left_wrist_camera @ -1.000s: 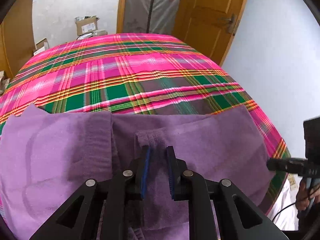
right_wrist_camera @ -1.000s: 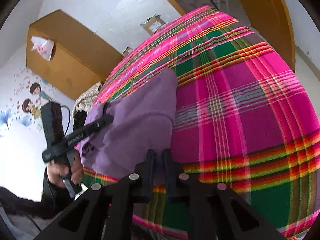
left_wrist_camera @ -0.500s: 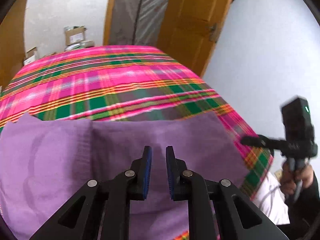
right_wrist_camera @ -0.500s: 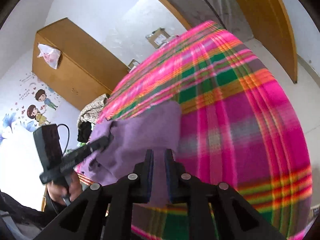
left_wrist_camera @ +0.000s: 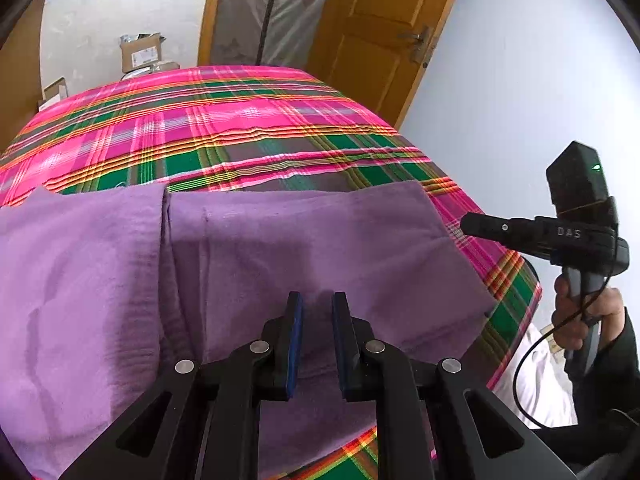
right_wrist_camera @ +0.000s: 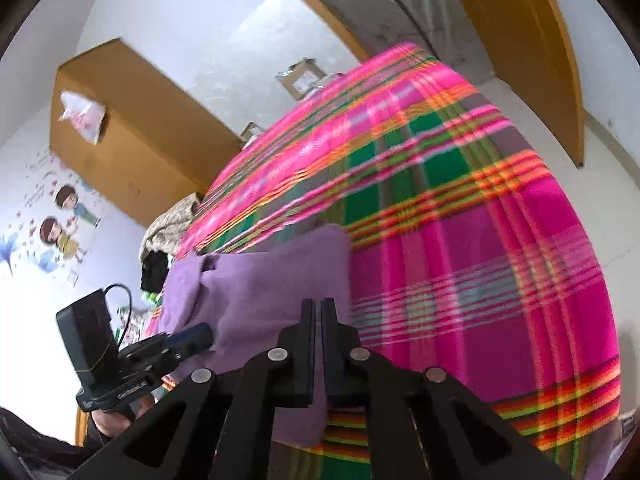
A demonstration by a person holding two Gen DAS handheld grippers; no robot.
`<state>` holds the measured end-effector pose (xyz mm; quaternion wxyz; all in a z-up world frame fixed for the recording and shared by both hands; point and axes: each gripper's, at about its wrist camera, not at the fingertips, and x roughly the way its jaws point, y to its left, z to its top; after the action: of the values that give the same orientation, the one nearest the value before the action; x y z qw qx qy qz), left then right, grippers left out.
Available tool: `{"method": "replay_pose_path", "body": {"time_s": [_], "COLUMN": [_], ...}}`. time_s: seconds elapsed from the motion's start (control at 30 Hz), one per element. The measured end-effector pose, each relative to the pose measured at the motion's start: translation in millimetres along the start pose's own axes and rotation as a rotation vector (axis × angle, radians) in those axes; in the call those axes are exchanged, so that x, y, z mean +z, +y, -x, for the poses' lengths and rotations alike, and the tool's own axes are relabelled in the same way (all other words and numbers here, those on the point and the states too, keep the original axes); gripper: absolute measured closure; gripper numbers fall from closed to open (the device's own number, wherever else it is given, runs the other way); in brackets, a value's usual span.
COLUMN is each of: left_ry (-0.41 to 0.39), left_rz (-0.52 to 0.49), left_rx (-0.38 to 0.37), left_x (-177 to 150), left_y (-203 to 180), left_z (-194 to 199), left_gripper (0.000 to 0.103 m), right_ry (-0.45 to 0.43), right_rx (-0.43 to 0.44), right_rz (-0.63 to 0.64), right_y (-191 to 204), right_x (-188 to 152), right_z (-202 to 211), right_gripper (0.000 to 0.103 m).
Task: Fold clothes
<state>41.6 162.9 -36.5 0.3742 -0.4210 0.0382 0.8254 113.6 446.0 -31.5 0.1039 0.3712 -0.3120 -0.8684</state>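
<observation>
Garment, purple, lies folded on the plaid bed near an orange door and boxes. Left gripper hovers slightly parted, empty; right gripper is closed, holding nothing, marked "DAS".

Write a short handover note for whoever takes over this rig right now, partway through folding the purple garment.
Left gripper: jaws slightly apart, nothing visibly between them, poised over the near part of the purple garment.
Right gripper: shut, at the garment's right edge; I cannot tell whether it pinches cloth.
Garment: lying flat at the near side of the plaid bed cover.
Done: one layer appears folded over; its edge runs left of centre.
Left: probably further folds into a compact shape.
</observation>
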Motion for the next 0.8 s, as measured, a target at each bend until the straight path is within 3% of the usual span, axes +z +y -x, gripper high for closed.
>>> {"method": "replay_pose_path", "body": {"time_s": [0.17,0.4,0.53,0.8], "left_ry": [0.003,-0.008,-0.011,-0.037], "left_rz": [0.014,0.038,0.038,0.021], "left_rx": [0.009,0.027,0.037,0.023], "left_x": [-5,-5,-1,1], "left_y": [7,19,21,15], "left_z": [3,5,2,13], "left_gripper": [0.087,0.087,0.087,0.087], "right_ry": [0.116,0.216,0.218,0.097], "right_rx": [0.005,0.02,0.008,0.014], "right_rz": [0.058,0.141,0.15,0.1], "right_y": [19,29,31,26], "right_x": [-8,-18,-18,0], "right_z": [-36,-36,-30,-19], "right_gripper": [0.099,0.1,0.1,0.096]}}
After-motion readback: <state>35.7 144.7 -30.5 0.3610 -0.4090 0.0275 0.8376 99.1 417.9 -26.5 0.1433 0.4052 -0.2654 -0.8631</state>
